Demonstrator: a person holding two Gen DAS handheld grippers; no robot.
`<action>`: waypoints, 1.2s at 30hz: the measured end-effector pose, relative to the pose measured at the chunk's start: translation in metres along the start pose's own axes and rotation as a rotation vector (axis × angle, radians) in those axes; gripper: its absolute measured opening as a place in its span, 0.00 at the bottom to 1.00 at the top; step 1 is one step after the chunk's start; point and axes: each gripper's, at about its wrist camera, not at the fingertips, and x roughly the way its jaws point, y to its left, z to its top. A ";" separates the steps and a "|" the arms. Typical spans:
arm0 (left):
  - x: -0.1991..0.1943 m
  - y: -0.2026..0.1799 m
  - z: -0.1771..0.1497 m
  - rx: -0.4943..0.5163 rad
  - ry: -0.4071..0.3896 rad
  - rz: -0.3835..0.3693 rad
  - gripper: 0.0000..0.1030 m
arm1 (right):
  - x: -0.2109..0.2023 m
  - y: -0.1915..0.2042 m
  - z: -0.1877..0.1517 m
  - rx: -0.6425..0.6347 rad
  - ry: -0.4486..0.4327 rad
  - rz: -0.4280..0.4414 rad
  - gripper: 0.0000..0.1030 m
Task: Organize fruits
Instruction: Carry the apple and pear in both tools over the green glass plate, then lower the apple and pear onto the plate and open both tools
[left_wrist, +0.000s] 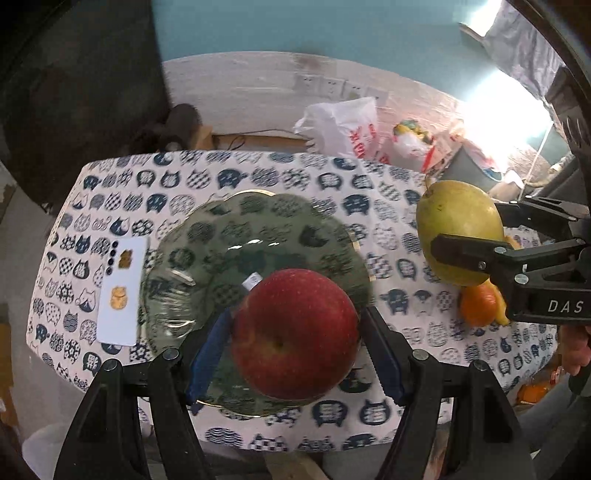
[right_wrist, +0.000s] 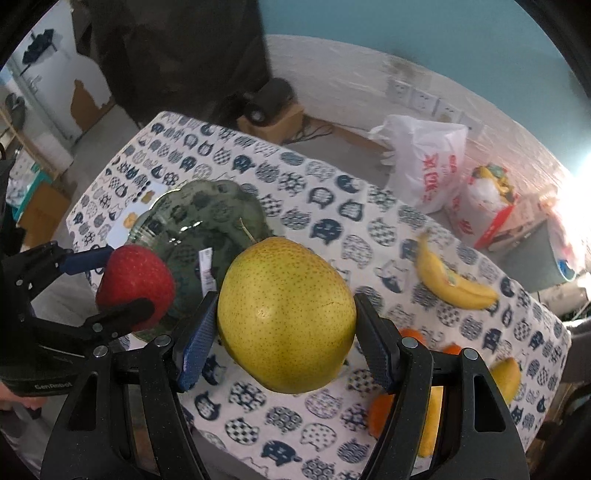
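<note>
Left gripper (left_wrist: 295, 347) clamped on red apple (left_wrist: 295, 334), both pads touching its sides, held above the near part of the green glass plate (left_wrist: 192, 266). Right gripper (right_wrist: 284, 328) closed around yellow-green pear (right_wrist: 286, 314), off the plate's right edge, over the cat-print tablecloth (right_wrist: 332, 206). Banana (right_wrist: 448, 280) and oranges (right_wrist: 380, 410) lie near the table's right edge. Likely step: set apple onto plate. Lower it to the plate centre before opening, release gently so it doesn't roll, leave room for the pear; keep the two grippers apart.
</note>
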 end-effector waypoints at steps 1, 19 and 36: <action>0.001 0.003 -0.001 -0.003 0.002 0.007 0.72 | 0.003 0.004 0.002 -0.003 0.004 0.002 0.69; 0.050 0.065 -0.018 -0.126 0.104 0.005 0.30 | 0.088 0.058 0.012 -0.096 0.137 0.037 0.70; 0.045 0.060 -0.023 -0.092 0.107 0.070 0.66 | 0.067 0.059 0.029 -0.040 0.021 0.087 0.69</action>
